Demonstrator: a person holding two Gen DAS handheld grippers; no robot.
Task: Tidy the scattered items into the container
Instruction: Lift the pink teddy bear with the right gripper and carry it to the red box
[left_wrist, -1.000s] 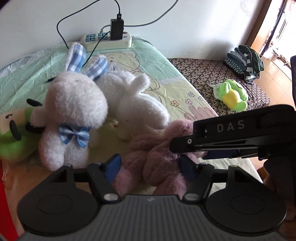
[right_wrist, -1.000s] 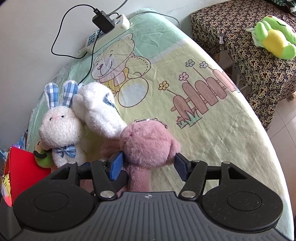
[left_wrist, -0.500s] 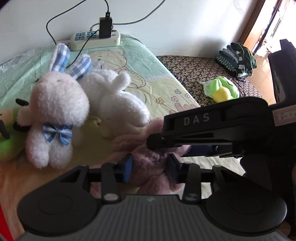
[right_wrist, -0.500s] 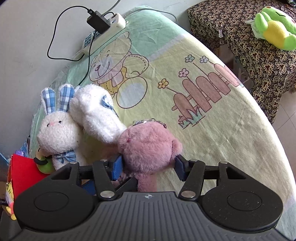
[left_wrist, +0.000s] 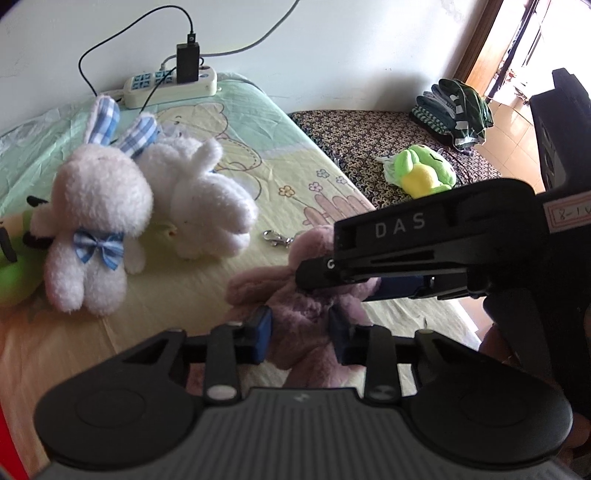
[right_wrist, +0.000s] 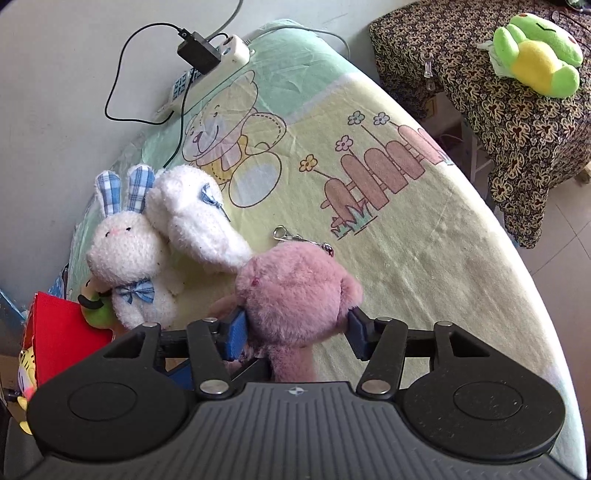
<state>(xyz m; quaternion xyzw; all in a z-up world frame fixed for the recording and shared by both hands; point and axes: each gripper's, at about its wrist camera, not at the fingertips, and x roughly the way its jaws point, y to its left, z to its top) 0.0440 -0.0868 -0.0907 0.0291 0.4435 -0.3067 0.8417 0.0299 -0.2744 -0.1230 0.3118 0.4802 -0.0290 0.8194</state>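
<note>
A pink plush toy (left_wrist: 306, 314) (right_wrist: 295, 288) is held between both grippers above the cartoon bedsheet (right_wrist: 406, 240). My left gripper (left_wrist: 299, 336) is shut on its body. My right gripper (right_wrist: 295, 328) is shut on its round head; its black arm crosses the left wrist view from the right. A metal keyring clip (right_wrist: 284, 234) trails from the toy onto the sheet. A white bunny with checked blue ears (left_wrist: 96, 206) (right_wrist: 125, 254) and a plain white plush (left_wrist: 207, 199) (right_wrist: 195, 218) lie together to the left. A red container (right_wrist: 62, 332) shows at the lower left edge.
A green plush (right_wrist: 98, 314) is wedged between the bunny and the red container. A power strip with a charger and cables (left_wrist: 170, 83) lies by the wall. A green and yellow frog (right_wrist: 535, 62) and folded clothes (left_wrist: 454, 107) rest on a patterned cloth (left_wrist: 369, 140) at right.
My left gripper has closed from wide open onto the pink plush's body. The plush has come away from the white toys toward the right, and its keyring clip now shows.
</note>
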